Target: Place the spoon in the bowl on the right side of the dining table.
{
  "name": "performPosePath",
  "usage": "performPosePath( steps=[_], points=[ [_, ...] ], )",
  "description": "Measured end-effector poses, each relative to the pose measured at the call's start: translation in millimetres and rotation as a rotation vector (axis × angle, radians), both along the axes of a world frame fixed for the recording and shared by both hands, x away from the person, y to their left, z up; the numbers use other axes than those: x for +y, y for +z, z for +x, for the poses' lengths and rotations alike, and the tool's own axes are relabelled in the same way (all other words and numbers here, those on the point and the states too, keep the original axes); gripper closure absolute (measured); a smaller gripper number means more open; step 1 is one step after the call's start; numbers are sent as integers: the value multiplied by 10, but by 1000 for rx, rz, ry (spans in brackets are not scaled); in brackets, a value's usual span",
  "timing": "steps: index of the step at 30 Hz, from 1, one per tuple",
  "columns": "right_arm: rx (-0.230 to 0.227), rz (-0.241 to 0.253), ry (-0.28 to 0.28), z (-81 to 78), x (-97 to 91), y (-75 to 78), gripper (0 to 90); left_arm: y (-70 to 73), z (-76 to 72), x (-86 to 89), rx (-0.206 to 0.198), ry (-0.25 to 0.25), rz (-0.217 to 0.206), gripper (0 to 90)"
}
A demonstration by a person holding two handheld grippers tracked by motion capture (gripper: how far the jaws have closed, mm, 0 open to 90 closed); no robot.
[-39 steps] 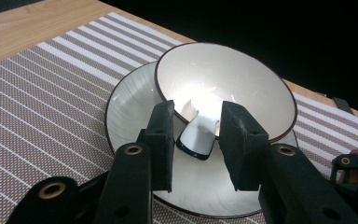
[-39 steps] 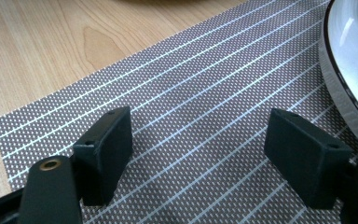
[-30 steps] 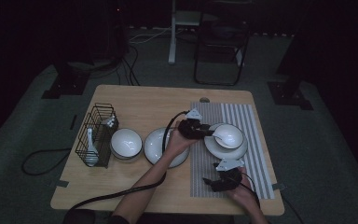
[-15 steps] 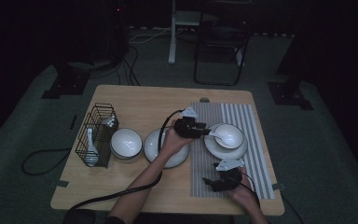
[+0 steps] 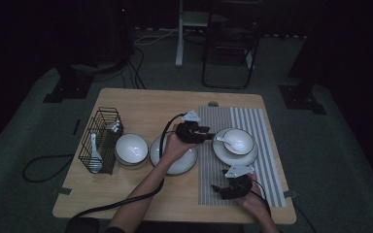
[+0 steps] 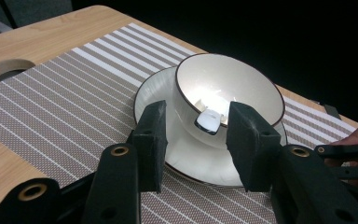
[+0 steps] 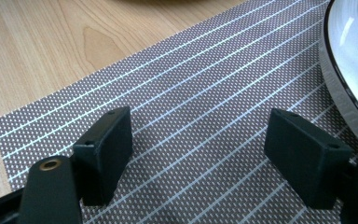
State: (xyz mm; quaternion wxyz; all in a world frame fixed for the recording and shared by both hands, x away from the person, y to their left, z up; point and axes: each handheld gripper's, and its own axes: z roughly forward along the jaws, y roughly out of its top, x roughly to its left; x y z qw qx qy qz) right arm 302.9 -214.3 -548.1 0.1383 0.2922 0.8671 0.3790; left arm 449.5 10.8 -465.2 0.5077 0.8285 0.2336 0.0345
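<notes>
Two grippers are in our hands. Our left gripper (image 5: 208, 135) has just been opening; its jaws stand apart with the spoon (image 6: 209, 120) handle's end seen between them, the pads not pressing on it. That spoon rests in the bowl (image 6: 242, 84), its handle leaning over the near rim, and the bowl sits on a plate (image 6: 154, 93) on the striped mat (image 6: 51, 112). Our right gripper (image 7: 198, 154) hovers low over the mat's near part with its jaws wide and nothing between them, the plate's rim just beside it. Farther left on the table (image 5: 141, 104) we see a second plate (image 5: 184, 162), another bowl (image 5: 131, 149) and a wire rack (image 5: 102, 138).
</notes>
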Motion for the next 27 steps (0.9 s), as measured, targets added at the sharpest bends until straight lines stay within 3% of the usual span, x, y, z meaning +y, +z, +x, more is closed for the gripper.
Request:
performPosePath(
  steps=[27],
  points=[
    [3, 1, -1, 0, 0, 0, 230, 101, -118, 358, -30, 44, -9, 560]
  ],
)
